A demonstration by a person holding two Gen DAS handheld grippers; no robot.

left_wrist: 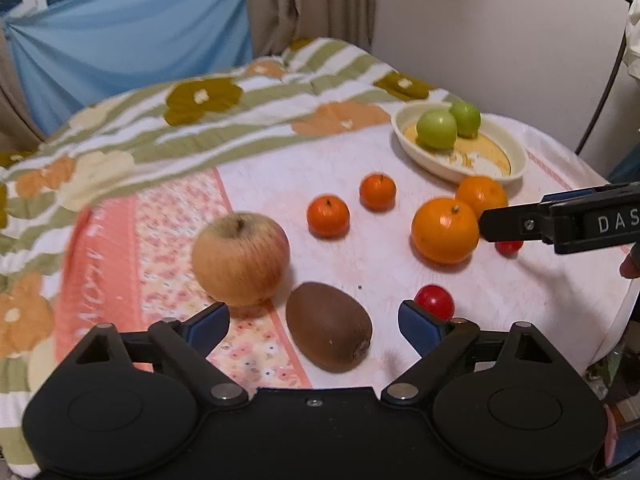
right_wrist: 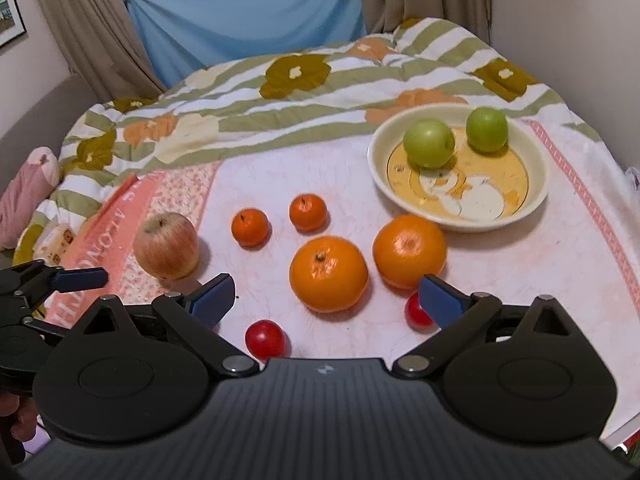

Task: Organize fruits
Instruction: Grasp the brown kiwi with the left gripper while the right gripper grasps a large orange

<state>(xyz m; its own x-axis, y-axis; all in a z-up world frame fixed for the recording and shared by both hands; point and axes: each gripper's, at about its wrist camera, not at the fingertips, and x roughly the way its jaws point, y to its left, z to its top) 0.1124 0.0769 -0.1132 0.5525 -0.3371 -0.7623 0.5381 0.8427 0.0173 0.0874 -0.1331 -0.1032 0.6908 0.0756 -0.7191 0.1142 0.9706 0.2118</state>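
Note:
A cream bowl (right_wrist: pixel 538 196) at the back right holds two green apples (right_wrist: pixel 429 143). On the cloth lie two large oranges (right_wrist: pixel 329 274), two small tangerines (right_wrist: pixel 308 211), a red-yellow apple (right_wrist: pixel 166 245), two red tomatoes (right_wrist: pixel 265 338) and a brown kiwi (left_wrist: pixel 329 326). My left gripper (left_wrist: pixel 314 326) is open, its jaws standing either side of the kiwi, the apple (left_wrist: pixel 241 258) just ahead on the left. My right gripper (right_wrist: pixel 326 300) is open and empty just short of the nearer orange; it shows from the side in the left wrist view (left_wrist: pixel 486 226).
The fruit lies on a white and pink cloth (right_wrist: pixel 500 272) over a flowered quilt (right_wrist: pixel 280 92). A pink soft toy (right_wrist: pixel 28 192) lies at the far left. Blue fabric (right_wrist: pixel 244 12) and beige curtains hang behind. A wall stands close on the right.

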